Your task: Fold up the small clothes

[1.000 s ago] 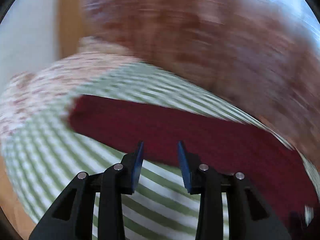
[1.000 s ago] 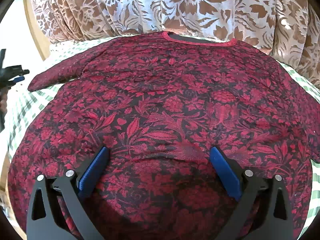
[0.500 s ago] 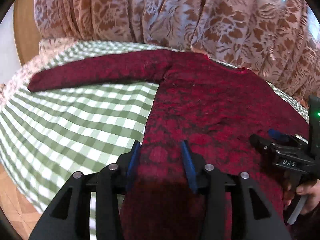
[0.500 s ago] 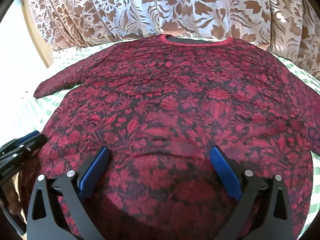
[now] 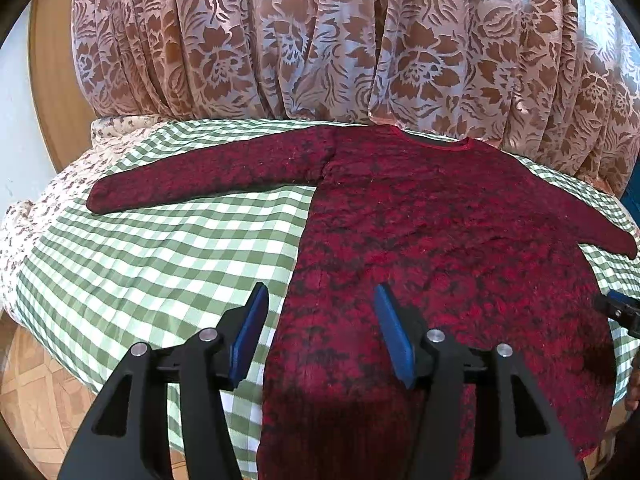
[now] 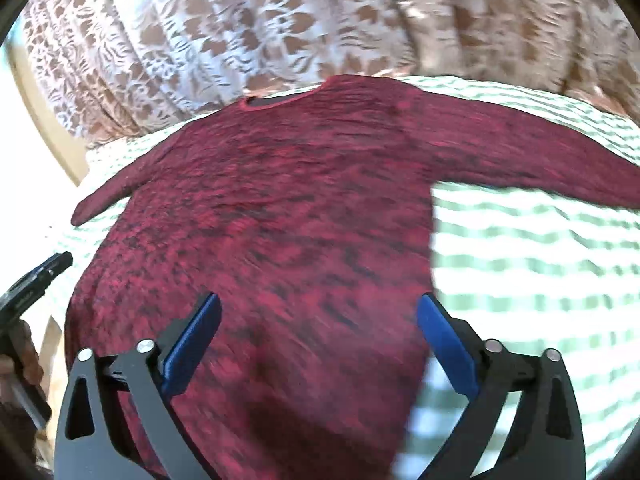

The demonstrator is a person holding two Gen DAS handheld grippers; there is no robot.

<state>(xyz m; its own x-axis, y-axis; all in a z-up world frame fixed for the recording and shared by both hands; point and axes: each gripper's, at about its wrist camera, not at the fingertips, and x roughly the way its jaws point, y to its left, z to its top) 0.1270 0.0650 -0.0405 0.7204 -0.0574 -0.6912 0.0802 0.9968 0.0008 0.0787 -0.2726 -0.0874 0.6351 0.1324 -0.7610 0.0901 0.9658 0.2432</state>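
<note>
Change since earlier frame: both grippers have shifted sideways; the left gripper [image 5: 318, 328] now straddles the garment's left side edge, and the right gripper [image 6: 320, 344] sits over its right side edge.
Writing: none legible in either view; right wrist view is motion-blurred.
Left gripper state: jaws moderately apart, holding nothing; the left blue pad [image 5: 250, 334] is over checked cloth, the right pad over red fabric. Contact cannot be confirmed.
Right gripper state: jaws spread wide, holding nothing; left pad over the garment, right pad near its edge.
Garment: red patterned long-sleeved top [image 5: 432, 240] lies flat ahead of both grippers, sleeves out, neckline at the far end.
Surface: green-and-white checked cloth [image 5: 160, 264] under the top.
Backdrop: floral curtain [image 5: 320, 40] beyond the neckline.
</note>
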